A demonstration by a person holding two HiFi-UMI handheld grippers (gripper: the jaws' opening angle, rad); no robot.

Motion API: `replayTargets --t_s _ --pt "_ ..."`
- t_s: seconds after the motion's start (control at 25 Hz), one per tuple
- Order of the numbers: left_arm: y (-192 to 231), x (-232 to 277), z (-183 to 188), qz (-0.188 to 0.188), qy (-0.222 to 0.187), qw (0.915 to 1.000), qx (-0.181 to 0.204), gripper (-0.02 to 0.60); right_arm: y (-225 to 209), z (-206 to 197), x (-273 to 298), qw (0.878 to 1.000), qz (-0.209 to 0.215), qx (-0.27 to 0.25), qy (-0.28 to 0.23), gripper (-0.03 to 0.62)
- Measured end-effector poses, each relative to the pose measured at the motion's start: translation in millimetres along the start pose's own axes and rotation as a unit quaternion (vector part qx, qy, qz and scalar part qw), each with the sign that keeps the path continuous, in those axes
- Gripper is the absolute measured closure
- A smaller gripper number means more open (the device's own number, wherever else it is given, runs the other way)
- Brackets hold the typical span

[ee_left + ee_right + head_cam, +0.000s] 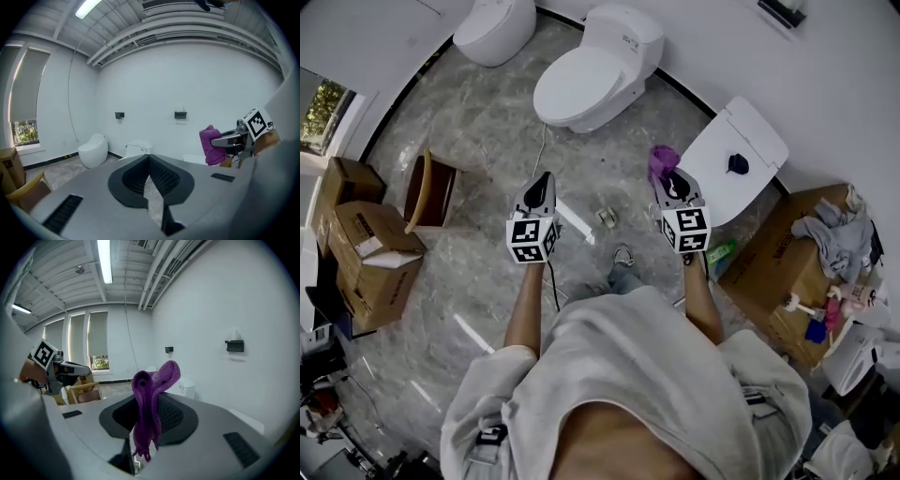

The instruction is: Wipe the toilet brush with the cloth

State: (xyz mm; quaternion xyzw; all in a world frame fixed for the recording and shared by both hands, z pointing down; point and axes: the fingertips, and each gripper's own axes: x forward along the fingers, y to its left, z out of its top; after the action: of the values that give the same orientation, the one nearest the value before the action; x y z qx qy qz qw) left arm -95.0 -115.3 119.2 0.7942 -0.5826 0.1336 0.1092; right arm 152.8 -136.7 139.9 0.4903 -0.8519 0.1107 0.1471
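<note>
The head camera looked steeply down past the person's shoulders onto the grey marble floor (487, 122). Cameras close behind the left gripper (543, 180) and right gripper (668, 180) faced roughly level; both caught the white one-piece toilet (138, 149).

Landmark: white ceramic one-piece toilet (595, 70), lid down, against the white wall. Left of it, a rounded white floor-standing toilet (495, 28). Below-left, brown wooden chair (431, 190); further left, stacked brown cardboard boxes (370, 253). Right of it, flat white toilet-seat unit (733, 159); beyond that, brown cardboard carton (769, 272) topped with crumpled grey fabric (834, 234). Grey marble-pattern floor (478, 112) underneath.
</note>
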Motion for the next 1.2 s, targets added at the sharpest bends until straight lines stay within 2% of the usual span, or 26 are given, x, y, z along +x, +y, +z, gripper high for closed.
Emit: replayTargets --t_s 0.2,0.4,0.64,0.92,1.2 --pt "11.9 15.5 -1.3 0.011 0.008 0.9999 -0.004 0.563 -1.6 1.8 24.6 1.000 0.016 -0.002 0.009 0.481" --pt "24.4 32.4 -6.6 0.005 0.016 0.9998 -0.011 0.563 1.0 1.0 42.2 1.000 0.019 -0.003 0.023 0.480" --pt "46.5 53.2 -22.4 -0.027 0.024 0.9993 -0.015 0.563 20.5 -6.5 63.0 0.999 0.004 -0.012 0.051 0.481" --pt "72.8 74.5 -69.4 -0.073 0.049 0.9956 -0.032 0.563 43.2 -27.6 85.1 0.996 -0.029 0.001 0.081 0.480" --pt "87.1 87.0 -101.2 -0.090 0.067 0.9929 -0.039 0.563 57.8 -55.4 100.5 0.993 -0.038 0.011 0.112 0.481"
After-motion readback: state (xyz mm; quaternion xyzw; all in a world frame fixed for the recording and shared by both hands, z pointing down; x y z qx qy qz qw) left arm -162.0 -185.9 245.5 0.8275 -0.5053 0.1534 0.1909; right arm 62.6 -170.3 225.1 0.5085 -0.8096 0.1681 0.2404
